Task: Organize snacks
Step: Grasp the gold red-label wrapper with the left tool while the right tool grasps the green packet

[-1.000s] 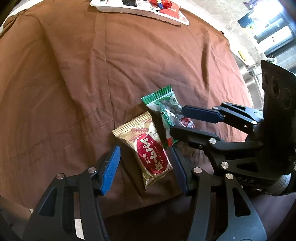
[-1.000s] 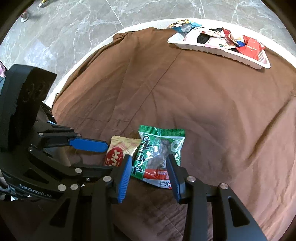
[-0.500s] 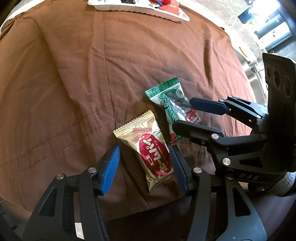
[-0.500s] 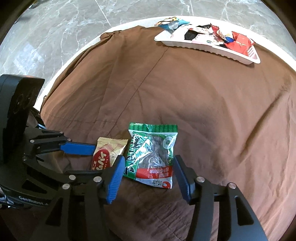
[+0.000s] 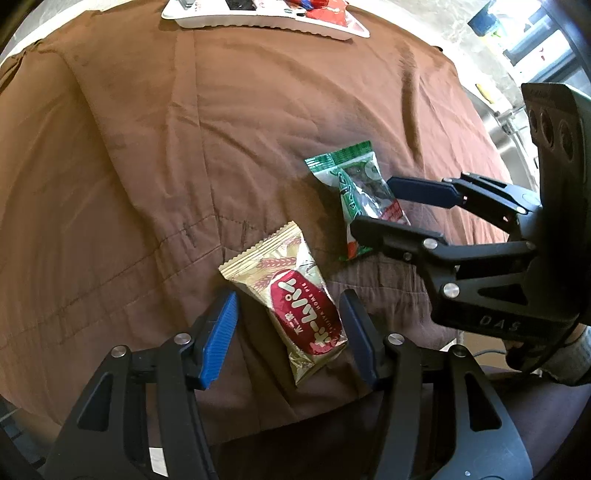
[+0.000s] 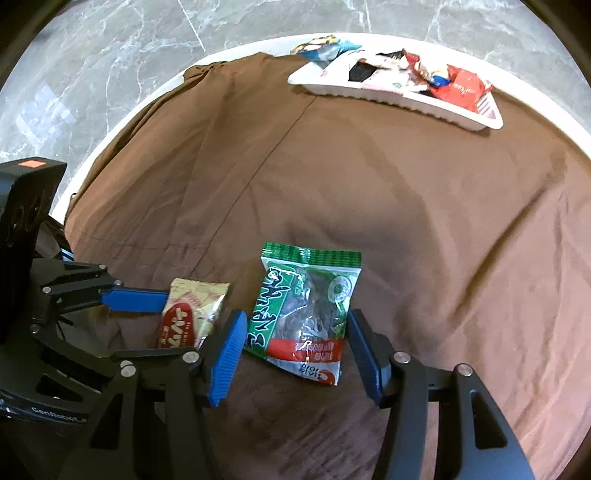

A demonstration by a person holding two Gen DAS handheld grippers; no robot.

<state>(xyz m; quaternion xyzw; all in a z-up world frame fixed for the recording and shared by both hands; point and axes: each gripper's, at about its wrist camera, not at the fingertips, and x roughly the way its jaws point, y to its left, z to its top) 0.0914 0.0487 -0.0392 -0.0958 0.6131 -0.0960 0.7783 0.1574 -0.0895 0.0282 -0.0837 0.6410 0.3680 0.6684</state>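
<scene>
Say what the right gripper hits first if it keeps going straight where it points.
Most likely the green snack packet, lying on the brown cloth between the right gripper's open jaws, which just widened. Depth is unclear.

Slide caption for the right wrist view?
Right gripper open astride green snack packet on brown cloth; filled white tray beyond.

On the brown cloth (image 5: 155,155) a gold packet with a red oval label (image 5: 291,299) lies flat between the parted blue pads of the left gripper (image 5: 288,332), neither pad touching it. Just beyond, a green packet (image 5: 354,192) lies between the right gripper's (image 5: 380,206) spread fingers. A white tray (image 5: 258,20) of snacks sits at the far edge.
</scene>
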